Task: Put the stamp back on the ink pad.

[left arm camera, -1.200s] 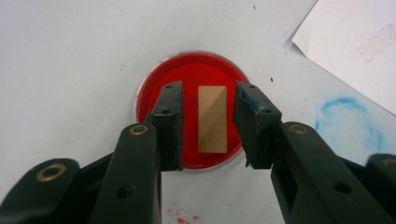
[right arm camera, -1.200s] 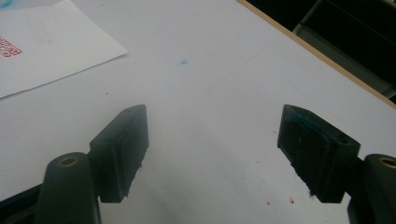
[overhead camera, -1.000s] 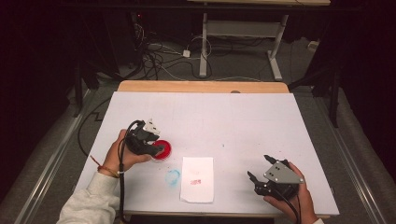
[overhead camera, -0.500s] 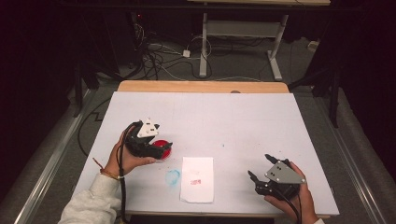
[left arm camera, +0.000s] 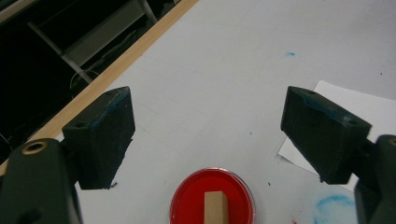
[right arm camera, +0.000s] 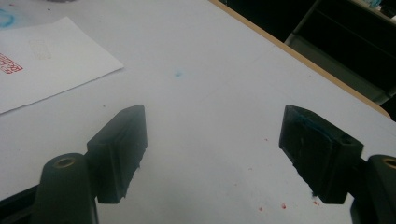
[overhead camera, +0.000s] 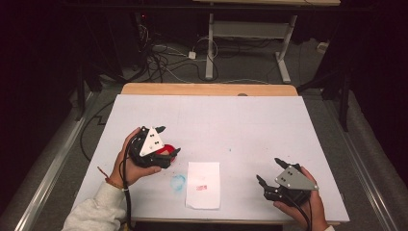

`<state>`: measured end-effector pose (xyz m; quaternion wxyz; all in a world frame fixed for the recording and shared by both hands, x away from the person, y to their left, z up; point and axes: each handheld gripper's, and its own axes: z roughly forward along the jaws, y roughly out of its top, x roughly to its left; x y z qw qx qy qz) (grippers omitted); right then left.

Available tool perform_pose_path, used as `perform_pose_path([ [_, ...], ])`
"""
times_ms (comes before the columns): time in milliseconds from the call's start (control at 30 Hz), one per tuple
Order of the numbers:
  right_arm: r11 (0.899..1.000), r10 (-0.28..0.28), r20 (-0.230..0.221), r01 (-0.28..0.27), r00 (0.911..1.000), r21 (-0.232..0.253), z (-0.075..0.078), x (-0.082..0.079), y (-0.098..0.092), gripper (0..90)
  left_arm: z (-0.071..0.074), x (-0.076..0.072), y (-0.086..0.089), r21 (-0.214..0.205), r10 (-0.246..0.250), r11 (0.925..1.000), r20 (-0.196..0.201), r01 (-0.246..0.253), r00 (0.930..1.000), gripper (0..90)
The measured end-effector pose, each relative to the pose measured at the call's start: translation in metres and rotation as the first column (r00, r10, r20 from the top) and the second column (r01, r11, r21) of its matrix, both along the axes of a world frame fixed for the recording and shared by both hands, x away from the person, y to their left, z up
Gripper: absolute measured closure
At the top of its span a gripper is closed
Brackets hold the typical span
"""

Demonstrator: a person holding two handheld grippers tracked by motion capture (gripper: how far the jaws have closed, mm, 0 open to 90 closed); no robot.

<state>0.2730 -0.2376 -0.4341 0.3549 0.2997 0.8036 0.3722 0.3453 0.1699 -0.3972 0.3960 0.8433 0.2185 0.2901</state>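
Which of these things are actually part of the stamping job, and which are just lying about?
In use:
- left gripper, jaws just opened, nothing between them
- red ink pad
- wooden stamp standing on the pad
- paper with a red print

Lying about:
- blue smear on the table
- cables on the floor

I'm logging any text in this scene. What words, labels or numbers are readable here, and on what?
Red stamped mark on the sheet of paper: too small and blurred to read, also at the edge of the right gripper view.
Red ink pad, wooden stamp, table: no text legible.
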Motion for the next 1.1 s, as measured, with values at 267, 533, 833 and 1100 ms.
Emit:
perform_pose_path([
  [267, 1.000, 0.000, 0.007, 0.000, 1.0000, 0.000, 0.001, -0.001, 0.000, 23.8, -0.003, -0.008, -0.001, -0.028, 0.022, 0.9994, 0.062, -0.021, 0.9978, 17.2],
  [533, 1.000, 0.005, 0.014, -0.005, 0.9999, 0.004, 0.002, -0.001, -0.001, 23.8, -0.002, -0.019, -0.001, -0.032, 0.025, 0.9993, 0.091, -0.022, 0.9956, 17.4],
  [833, 1.000, 0.014, 0.019, -0.014, 0.9997, 0.014, 0.003, -0.002, 0.000, 23.7, -0.006, -0.031, 0.001, -0.018, 0.017, 0.9997, 0.118, -0.015, 0.9929, 17.4],
  [1100, 1.000, 0.017, 0.025, -0.017, 0.9995, 0.024, 0.003, -0.002, -0.001, 23.1, -0.011, -0.039, 0.007, -0.021, 0.019, 0.9996, 0.123, -0.016, 0.9923, 17.3],
])
